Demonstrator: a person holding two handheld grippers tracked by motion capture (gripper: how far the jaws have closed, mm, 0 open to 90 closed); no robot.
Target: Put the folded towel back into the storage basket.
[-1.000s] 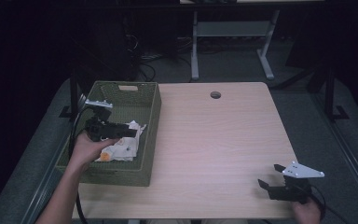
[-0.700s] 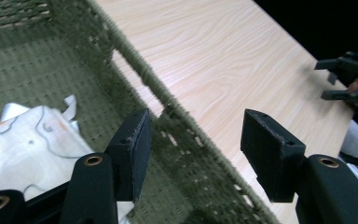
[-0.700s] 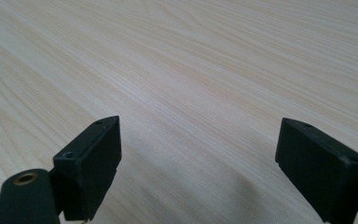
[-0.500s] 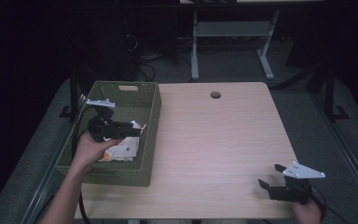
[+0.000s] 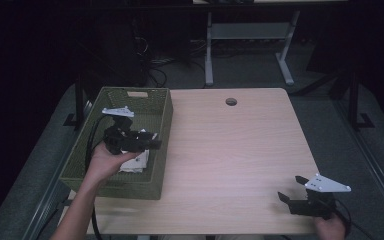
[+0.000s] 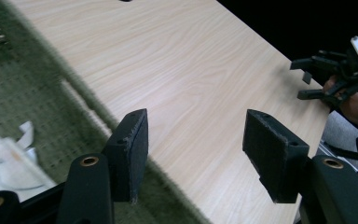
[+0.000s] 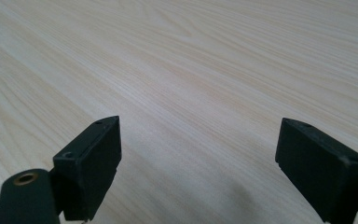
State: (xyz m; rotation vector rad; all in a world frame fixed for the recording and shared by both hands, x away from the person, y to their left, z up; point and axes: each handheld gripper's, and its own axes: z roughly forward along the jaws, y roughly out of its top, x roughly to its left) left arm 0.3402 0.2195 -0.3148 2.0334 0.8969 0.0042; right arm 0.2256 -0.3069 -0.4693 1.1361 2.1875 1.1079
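**Ana:** Left gripper (image 5: 147, 141) hangs over the green basket (image 5: 163, 125) at the left of the high view, jaws spread wide with nothing between them. Its own view has the pads (image 6: 130, 154) straddling the basket's rim, with the bare tabletop (image 6: 191, 84) beyond.

**Ben:** And the thing it's after?

**Ana:** The white cloth (image 5: 136, 163) lies on the basket floor, in the near half, just below the gripper; it sits at the lower left of the left gripper view (image 6: 7, 161), off to one side of the jaws and not touching them.

**Ben:** What could go wrong?

**Ana:** I'd judge that closing from here would catch only air or the basket wall, since the jaws point out across the table instead of down at the cloth. Snagging the rim could drag or tip the basket.

**Ben:** How is the hand posed?

**Ana:** The left hand (image 5: 105, 162) comes up from the lower left, forearm angled toward the basket, holding the gripper roughly level with its jaws aimed right. The right gripper (image 5: 286, 199) rests low at the lower right of the table, jaws apart and empty, pointing left.
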